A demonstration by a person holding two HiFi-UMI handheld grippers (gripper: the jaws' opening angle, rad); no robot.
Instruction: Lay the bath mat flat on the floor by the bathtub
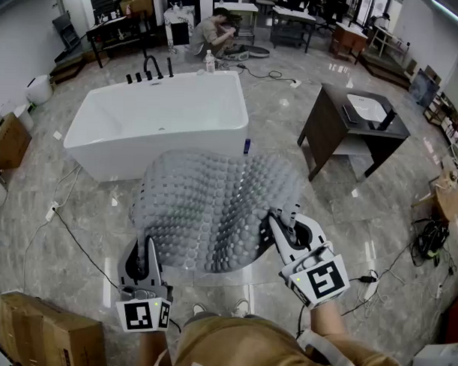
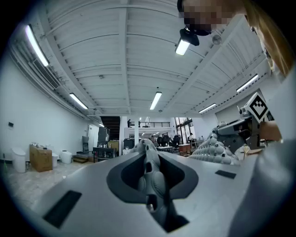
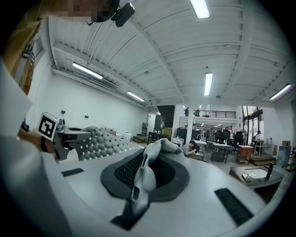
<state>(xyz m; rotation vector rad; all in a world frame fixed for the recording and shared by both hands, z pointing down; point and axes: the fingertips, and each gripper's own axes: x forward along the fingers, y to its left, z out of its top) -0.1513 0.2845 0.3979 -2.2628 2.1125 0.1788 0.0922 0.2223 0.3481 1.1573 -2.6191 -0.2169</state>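
Left claw (image 1: 146,247), right claw (image 1: 279,219) on mat (image 1: 213,197)

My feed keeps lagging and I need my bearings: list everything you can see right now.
bathtub: one, white, mid-floor
bath mat: one, grey, held up in front of the tub
tap: one, black, tub's far rim
washstand: one, dark brown, right of the tub
cardboard boxes: at least two, brown, left side
bottle: one, pale, floor beyond the tub
person: one, crouching beyond the tub
left claw: one, grey, shut on the mat's near left edge
right claw: one, grey, shut on the mat's near right edge
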